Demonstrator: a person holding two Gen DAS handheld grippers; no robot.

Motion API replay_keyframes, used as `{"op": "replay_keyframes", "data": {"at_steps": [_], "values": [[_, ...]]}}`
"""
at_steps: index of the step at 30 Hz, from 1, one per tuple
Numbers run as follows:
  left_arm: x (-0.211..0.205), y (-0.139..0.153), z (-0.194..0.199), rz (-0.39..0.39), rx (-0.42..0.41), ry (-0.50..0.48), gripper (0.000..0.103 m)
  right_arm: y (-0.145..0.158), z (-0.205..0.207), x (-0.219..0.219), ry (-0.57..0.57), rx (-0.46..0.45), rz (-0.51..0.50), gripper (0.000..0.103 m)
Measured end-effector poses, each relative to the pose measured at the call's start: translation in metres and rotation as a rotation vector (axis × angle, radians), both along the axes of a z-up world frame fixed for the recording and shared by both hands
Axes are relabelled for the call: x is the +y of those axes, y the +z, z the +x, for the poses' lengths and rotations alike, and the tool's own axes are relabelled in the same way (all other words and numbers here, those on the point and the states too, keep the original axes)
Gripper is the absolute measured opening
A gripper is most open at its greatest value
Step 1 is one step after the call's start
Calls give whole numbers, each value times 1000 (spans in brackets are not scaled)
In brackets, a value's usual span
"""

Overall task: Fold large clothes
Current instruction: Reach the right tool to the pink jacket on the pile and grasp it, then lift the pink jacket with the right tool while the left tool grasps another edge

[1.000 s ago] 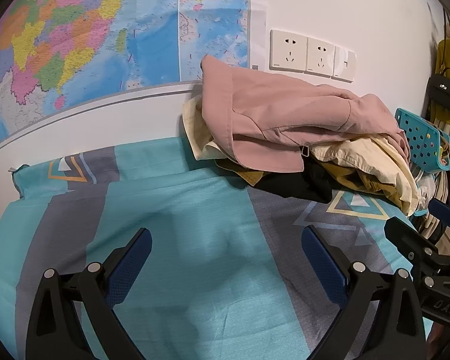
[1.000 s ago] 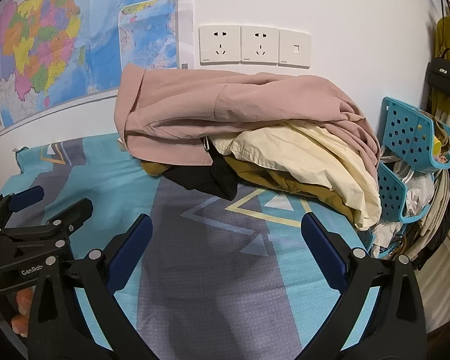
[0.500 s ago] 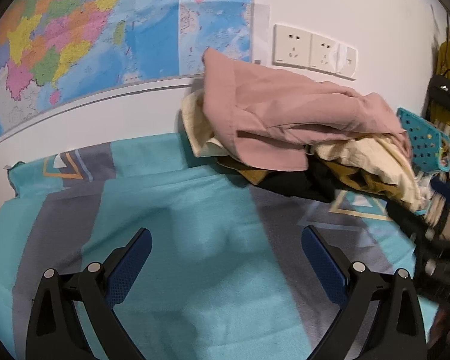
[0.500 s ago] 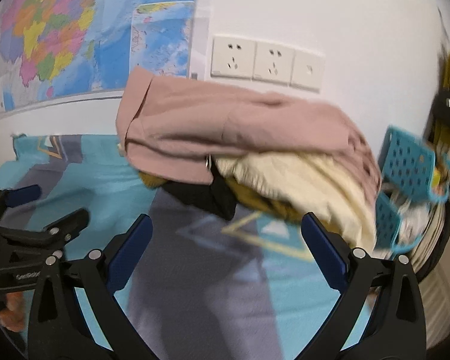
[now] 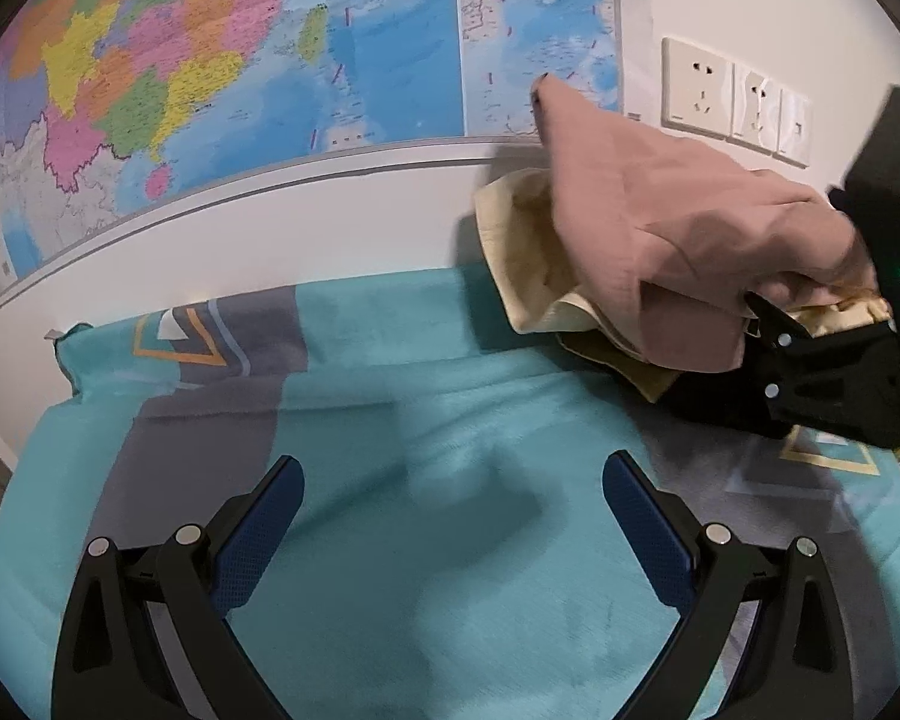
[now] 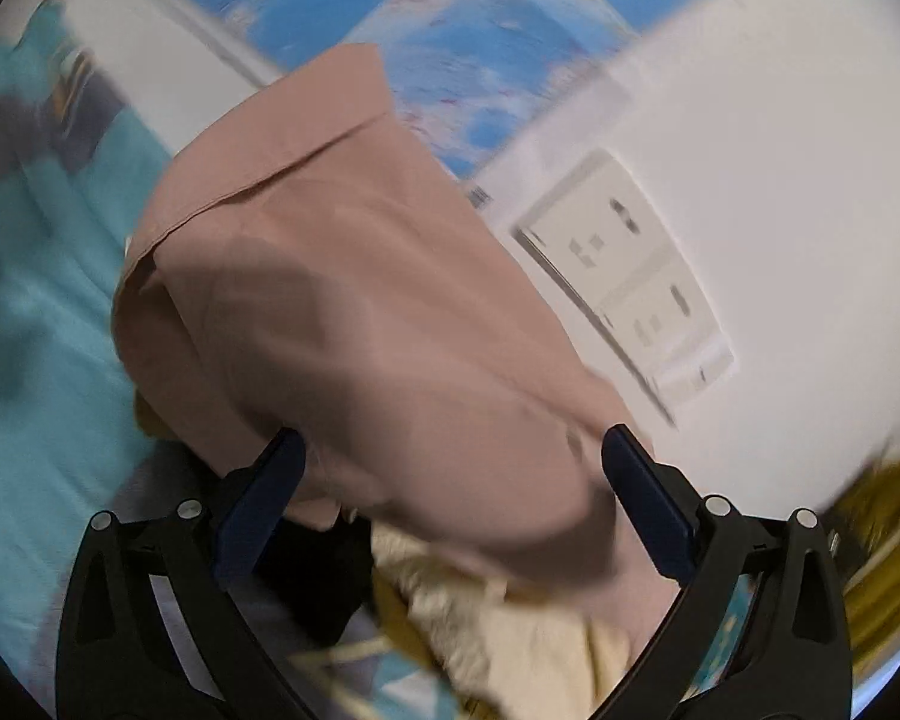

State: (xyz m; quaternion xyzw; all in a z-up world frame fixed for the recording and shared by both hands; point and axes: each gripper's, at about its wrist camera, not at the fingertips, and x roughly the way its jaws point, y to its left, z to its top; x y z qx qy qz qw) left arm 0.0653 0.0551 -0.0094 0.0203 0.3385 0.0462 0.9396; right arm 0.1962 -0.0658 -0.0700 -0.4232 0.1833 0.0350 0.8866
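Right wrist view shows the right gripper (image 6: 450,480) spread wide around the pink garment (image 6: 354,312) atop the pile far right on the bed (image 5: 390,600), so pickup comes next by clamping it, while the left gripper (image 5: 450,504) hangs released.

My right hand-held gripper (image 6: 450,474) is at the pile of clothes, whose top pink cotton garment (image 5: 678,240) lies against the wall behind, on the teal patterned bed cover (image 5: 390,420); my left hand-held gripper (image 5: 450,498) hangs over bare cover leftward.
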Motion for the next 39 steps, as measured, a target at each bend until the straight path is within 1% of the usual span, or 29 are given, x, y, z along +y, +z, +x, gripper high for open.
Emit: {"op": "replay_keyframes", "data": {"at_steps": [1, 2, 3, 5, 6, 7, 9, 10, 12, 14, 15, 16, 17, 18, 19, 21, 22, 23, 25, 26, 29, 32, 34, 35, 36, 37, 38, 39], "values": [[1, -1, 3, 5, 0, -1, 97, 1, 3, 2, 20, 8, -27, 87], [3, -1, 7, 13, 1, -2, 97, 1, 7, 4, 42, 33, -54, 64], [5, -1, 9, 19, 2, -1, 97, 5, 10, 4, 73, 84, -60, 32], [10, -2, 16, 32, -1, -1, 97, 21, 13, -2, 98, 160, -20, 14], [12, -3, 18, 35, -1, -3, 97, 36, 11, -9, 104, 166, 20, 11], [15, -2, 22, 33, -3, -13, 97, 50, 8, -15, 110, 149, 57, 10], [20, -1, 29, 30, -14, -33, 97, 100, -4, -38, 117, 82, 192, 9], [22, 0, 33, 30, -24, -43, 97, 119, -8, -48, 114, 56, 238, 9], [23, 3, 42, 25, -43, -75, 97, 168, -19, -75, 107, -7, 363, 7], [22, 10, 52, 8, -74, -132, 96, 209, -26, -98, 114, -39, 466, 7], [21, 14, 56, 3, -87, -155, 97, 225, -32, -108, 120, -56, 496, 7], [18, 19, 61, -11, -108, -191, 97, 237, -33, -113, 117, -70, 510, 7], [15, 25, 66, -37, -132, -247, 97, 251, -36, -121, 116, -83, 539, 7], [11, 28, 69, -48, -144, -272, 97, 263, -41, -129, 125, -84, 566, 6], [7, 33, 72, -57, -165, -299, 96, 271, -48, -133, 129, -96, 586, 6], [-8, 45, 74, -78, -225, -410, 96, 293, -58, -145, 149, -121, 629, 6], [-13, 49, 74, -82, -243, -446, 96, 300, -64, -152, 157, -131, 647, 6], [-23, 54, 73, -99, -270, -518, 96, 311, -68, -158, 170, -143, 663, 6], [-39, 61, 66, -124, -310, -619, 96, 329, -77, -165, 178, -171, 682, 6], [-48, 66, 58, -146, -345, -707, 96, 335, -80, -167, 185, -176, 692, 6], [-67, 75, 39, -207, -410, -887, 96, 352, -86, -171, 195, -178, 720, 6], [-89, 82, 26, -244, -450, -971, 96, 355, -94, -171, 211, -172, 721, 6], [-102, 86, 26, -273, -441, -998, 96, 356, -97, -171, 217, -161, 742, 6], [-110, 88, 28, -308, -421, -1029, 96, 356, -99, -170, 216, -164, 743, 6], [-114, 90, 31, -327, -413, -1036, 96, 356, -101, -171, 214, -162, 743, 6], [-119, 90, 33, -341, -406, -1034, 88, 356, -104, -172, 208, -159, 747, 6], [-125, 92, 34, -344, -397, -1029, 52, 357, -108, -174, 202, -152, 757, 6], [-130, 95, 38, -354, -373, -1032, 28, 358, -114, -176, 197, -157, 752, 6]]}}
